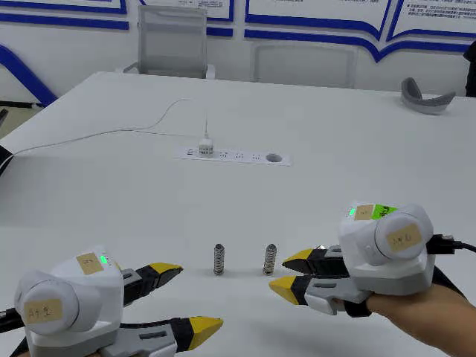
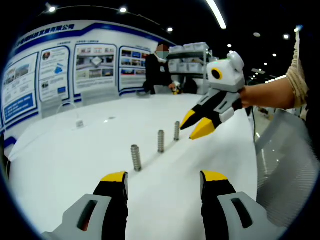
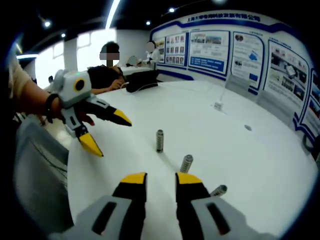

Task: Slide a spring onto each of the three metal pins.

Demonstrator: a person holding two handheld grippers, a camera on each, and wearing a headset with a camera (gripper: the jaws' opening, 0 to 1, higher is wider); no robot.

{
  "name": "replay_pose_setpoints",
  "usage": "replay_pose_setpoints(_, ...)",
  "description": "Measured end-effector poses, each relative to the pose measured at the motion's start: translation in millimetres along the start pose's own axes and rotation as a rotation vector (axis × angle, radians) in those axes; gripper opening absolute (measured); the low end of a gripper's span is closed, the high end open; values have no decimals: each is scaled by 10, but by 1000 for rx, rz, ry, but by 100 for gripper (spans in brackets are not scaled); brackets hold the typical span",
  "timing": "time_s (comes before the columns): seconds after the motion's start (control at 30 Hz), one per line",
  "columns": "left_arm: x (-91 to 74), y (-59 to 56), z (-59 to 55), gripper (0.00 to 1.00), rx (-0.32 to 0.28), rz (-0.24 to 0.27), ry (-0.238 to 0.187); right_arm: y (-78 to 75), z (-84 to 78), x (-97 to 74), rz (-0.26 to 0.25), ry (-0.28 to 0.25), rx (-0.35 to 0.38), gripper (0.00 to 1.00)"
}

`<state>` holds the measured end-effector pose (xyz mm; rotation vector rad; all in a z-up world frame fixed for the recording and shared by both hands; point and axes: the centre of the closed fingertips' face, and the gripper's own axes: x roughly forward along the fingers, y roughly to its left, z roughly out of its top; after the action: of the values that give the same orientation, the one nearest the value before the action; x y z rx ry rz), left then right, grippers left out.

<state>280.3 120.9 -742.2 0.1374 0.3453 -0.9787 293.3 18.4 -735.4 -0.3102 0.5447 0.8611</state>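
Three grey coiled metal springs [image 2: 161,141] stand upright in a row on the white worktop [image 1: 111,193], right between the two claws. The yellow-tipped left claw [image 1: 184,296] is spread wide and empty, short of the nearest spring. The right claw [image 1: 290,271] sits just beside the row's other end, jaws narrowly parted, gripping nothing. A white power strip [image 1: 232,155] lies well behind the springs.
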Motion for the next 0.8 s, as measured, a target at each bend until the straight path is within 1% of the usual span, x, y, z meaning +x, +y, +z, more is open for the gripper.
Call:
replay_pose_setpoints(0.47, 15, 11, -2, 60, -1, -2, 4, -273, -166, -252, -72, -10, 43, 26)
replay_pose_setpoints(0.8, 24, 5, -17, 60, -5, -4, 7, -435, -289, -387, -103, -12, 62, 30)
